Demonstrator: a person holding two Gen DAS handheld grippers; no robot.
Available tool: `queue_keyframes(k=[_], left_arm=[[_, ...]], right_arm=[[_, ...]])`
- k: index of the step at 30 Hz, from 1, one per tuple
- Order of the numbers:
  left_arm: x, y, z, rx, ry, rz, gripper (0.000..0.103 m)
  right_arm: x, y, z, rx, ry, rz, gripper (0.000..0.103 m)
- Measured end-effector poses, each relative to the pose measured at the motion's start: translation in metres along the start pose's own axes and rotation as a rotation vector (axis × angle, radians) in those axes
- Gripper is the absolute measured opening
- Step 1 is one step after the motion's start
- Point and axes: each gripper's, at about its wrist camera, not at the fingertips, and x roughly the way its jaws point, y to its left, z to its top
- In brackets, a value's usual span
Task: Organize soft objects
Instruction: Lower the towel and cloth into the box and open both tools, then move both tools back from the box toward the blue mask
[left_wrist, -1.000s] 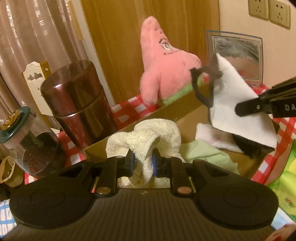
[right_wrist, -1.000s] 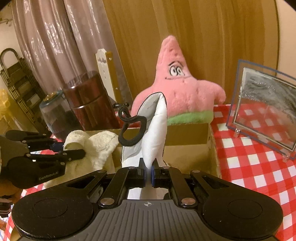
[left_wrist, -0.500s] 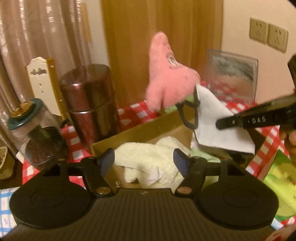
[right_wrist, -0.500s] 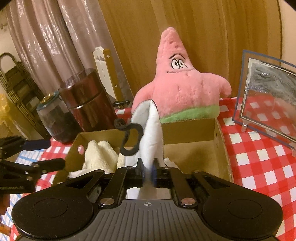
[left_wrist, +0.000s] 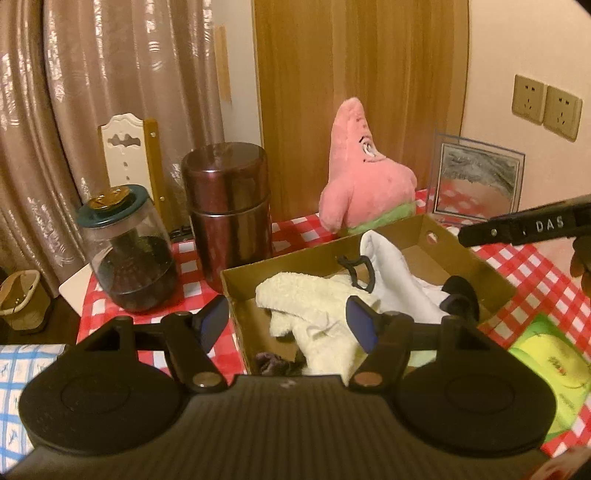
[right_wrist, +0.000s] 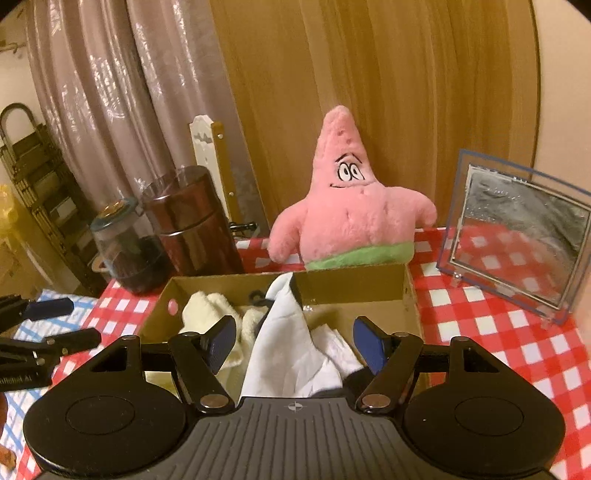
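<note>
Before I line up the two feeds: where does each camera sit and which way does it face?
Left wrist: on the left gripper, jaws open, facing the cardboard box from its left end; the right gripper shows.
Right wrist: on the right gripper, jaws open, facing the pink plush across the box.
Shared: box, cream towel, plush.

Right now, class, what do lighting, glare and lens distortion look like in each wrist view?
Left wrist view: warm dim light, glare streaks on the metal canister, door edges bowed by the fisheye. Right wrist view: same amber cast, reflections in the clear frame, curtain curved.
</note>
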Motion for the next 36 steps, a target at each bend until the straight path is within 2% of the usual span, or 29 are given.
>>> queue_keyframes(k=[5,11,15,19,24,29,36], left_arm=[[-0.037,-0.004,-0.003,-0.016,-0.028,0.025,0.068],[-0.086,-0.015,-0.015,-0.021,-0.063,0.056,0.073],[-0.118,-0.027,-0.029,-0.014,-0.078,0.074,0.084],[-0.15,-0.04,-0.045,-0.023,-0.091,0.089,0.089],[-0.185,-0.053,-0.069,-0.091,-0.11,0.116,0.092],[-0.21,-0.074,-0.093,-0.088,-0.116,0.161,0.093],[-0.227,-0.103,-0.127,-0.104,-0.074,0.149,0.094]], right_arm=[[-0.035,0.008,-0.009,-0.024,-0.014,-0.001,0.07],[-0.08,0.015,-0.023,-0.026,-0.028,0.0,0.07],[-0.111,0.022,-0.04,-0.027,-0.035,-0.003,0.07],[-0.144,0.032,-0.059,-0.048,-0.055,-0.005,0.07],[-0.179,0.042,-0.086,-0.054,-0.078,0.002,0.07],[-0.207,0.05,-0.117,-0.057,-0.092,-0.005,0.07],[-0.228,0.058,-0.164,-0.045,-0.068,-0.037,0.07]])
